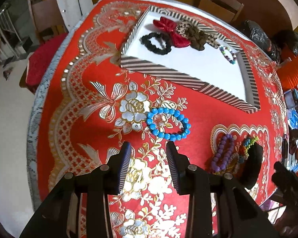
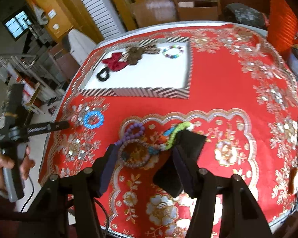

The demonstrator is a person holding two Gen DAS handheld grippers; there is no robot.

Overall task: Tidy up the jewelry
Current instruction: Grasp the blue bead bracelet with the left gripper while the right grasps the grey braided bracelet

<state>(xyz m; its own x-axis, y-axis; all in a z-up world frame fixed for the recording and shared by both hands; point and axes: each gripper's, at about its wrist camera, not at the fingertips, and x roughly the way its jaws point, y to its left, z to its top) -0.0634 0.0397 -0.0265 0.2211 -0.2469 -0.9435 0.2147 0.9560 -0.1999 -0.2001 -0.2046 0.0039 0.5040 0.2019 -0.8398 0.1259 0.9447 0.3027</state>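
Note:
A striped tray (image 1: 188,80) (image 2: 149,92) with a white floor holds a black scrunchie (image 1: 156,43), a red bow (image 1: 171,30), a brown scrunchie (image 1: 196,36) and a multicolour bead bracelet (image 1: 228,54) (image 2: 173,52). A blue bead bracelet (image 1: 168,124) (image 2: 93,119) lies on the red cloth just ahead of my open left gripper (image 1: 149,148), which also shows in the right wrist view (image 2: 67,125). My right gripper (image 2: 144,148) is open over a pile holding a purple bracelet (image 2: 133,131) (image 1: 223,152), a green and multicolour bracelet (image 2: 172,134), a beige ring bracelet (image 2: 134,154) and a black pouch (image 2: 180,158).
The round table wears a red cloth with gold and silver flowers (image 1: 89,69). Chairs (image 2: 196,4) stand at the far side. An orange object (image 2: 282,19) and clutter sit at the right edge. The table edge (image 1: 32,119) drops off at the left.

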